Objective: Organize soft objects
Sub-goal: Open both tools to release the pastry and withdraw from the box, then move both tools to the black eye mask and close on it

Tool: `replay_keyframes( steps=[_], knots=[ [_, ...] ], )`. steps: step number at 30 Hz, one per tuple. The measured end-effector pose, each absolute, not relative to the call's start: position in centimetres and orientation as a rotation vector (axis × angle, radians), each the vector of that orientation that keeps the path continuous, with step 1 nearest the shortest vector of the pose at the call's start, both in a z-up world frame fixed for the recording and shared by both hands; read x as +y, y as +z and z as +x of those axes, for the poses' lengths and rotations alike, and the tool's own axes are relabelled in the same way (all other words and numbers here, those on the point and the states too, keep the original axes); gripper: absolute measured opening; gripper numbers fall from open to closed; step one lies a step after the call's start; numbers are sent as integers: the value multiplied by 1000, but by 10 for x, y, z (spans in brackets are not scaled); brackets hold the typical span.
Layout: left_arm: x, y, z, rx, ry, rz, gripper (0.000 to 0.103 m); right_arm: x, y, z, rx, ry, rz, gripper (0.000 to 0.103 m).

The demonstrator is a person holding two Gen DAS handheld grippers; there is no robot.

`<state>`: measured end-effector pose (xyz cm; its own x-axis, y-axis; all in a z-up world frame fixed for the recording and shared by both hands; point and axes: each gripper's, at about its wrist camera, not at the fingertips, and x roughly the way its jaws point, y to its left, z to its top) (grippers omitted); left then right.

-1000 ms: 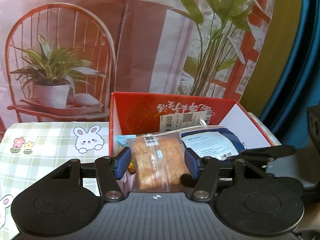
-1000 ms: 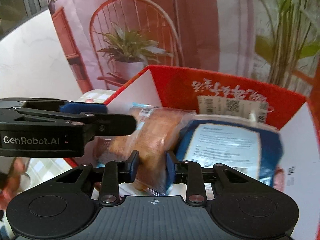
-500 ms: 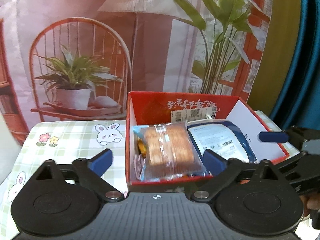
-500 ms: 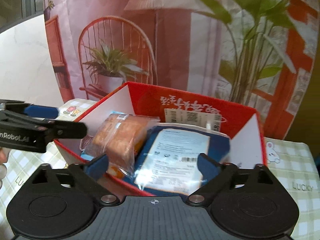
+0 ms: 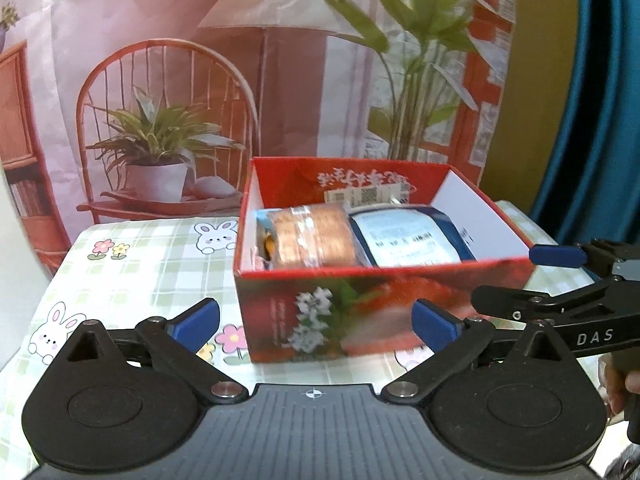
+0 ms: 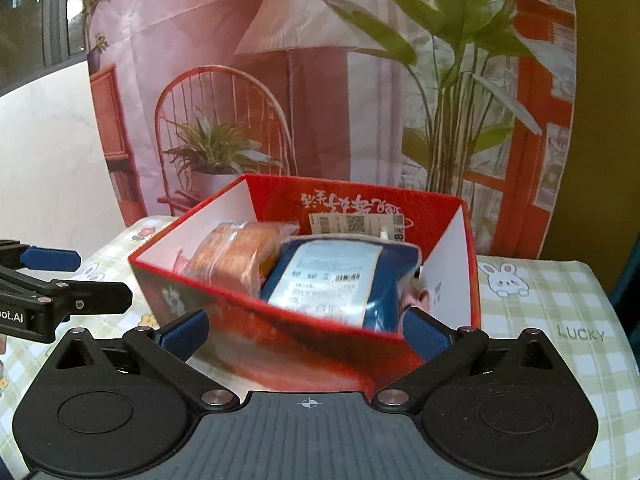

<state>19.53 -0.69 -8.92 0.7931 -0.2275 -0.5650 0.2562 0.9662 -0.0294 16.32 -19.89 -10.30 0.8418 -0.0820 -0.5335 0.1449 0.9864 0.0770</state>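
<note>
A red cardboard box (image 5: 360, 312) (image 6: 288, 344) stands on the checked tablecloth. Inside it lie a clear bag of brown bread (image 5: 312, 236) (image 6: 236, 260) on the left and a blue-and-white packet (image 5: 412, 236) (image 6: 332, 280) on the right. My left gripper (image 5: 316, 324) is open and empty, in front of the box. My right gripper (image 6: 304, 332) is open and empty, also in front of the box; it shows at the right edge of the left wrist view (image 5: 560, 280).
The green checked tablecloth with rabbits and flowers (image 5: 132, 280) (image 6: 540, 308) covers the table. A printed backdrop of a chair, plant and lamp (image 5: 168, 120) hangs behind it. A blue curtain (image 5: 600, 100) hangs at the right.
Both grippers have opened, let go of the bread bag and backed away from the box. The bread bag now lies inside the box beside the blue packet.
</note>
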Motion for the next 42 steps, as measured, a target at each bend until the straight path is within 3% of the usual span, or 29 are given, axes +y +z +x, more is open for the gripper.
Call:
replay_keyframes(
  steps=[26,42],
  knots=[
    [7,-151,120,709,-244,-23,103,-161,-172,67,636,-149,105,103],
    [8,-196,122,857,-277,-75,102,-158,-207,69,763,-166,108,103]
  ],
)
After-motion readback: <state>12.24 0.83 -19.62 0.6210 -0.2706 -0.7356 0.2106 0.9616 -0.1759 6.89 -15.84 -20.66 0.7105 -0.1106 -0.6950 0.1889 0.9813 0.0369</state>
